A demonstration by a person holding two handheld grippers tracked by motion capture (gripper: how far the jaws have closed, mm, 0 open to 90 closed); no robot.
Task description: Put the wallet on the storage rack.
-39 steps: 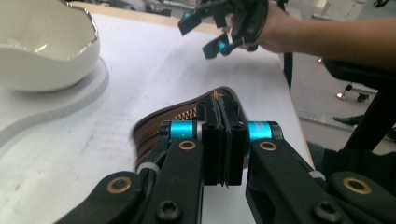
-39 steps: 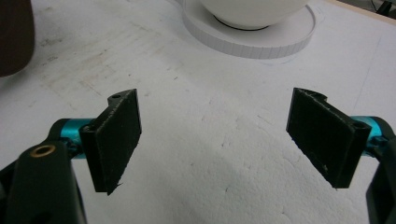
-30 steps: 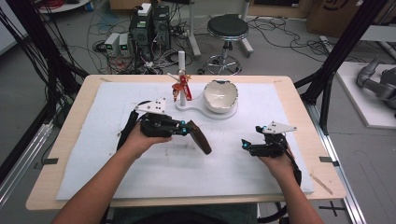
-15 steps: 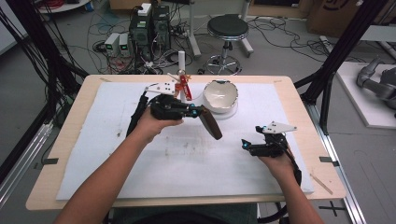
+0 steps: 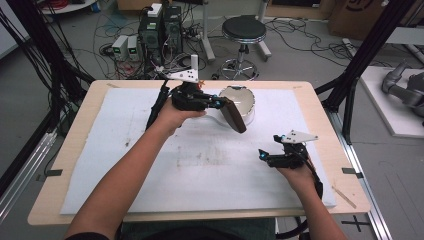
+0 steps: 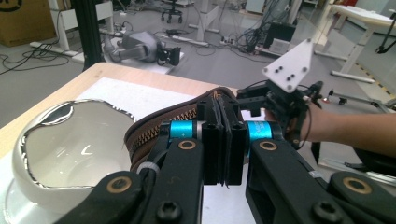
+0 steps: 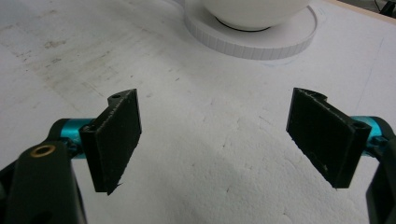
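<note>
You're lifting the brown zip pouch clamped in your left hand-held gripper toward the white bowl now; right hand-held gripper is idling open-jawed.

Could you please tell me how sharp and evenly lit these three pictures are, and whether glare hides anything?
High view: soft overall, even light, the brown zipped pouch dark and lacking detail. Left gripper view: the pouch sharp, the background blurred, small bright glints inside the white bowl. Right gripper view: the jaws sharp, the white foam mat bright but its texture readable.
</note>
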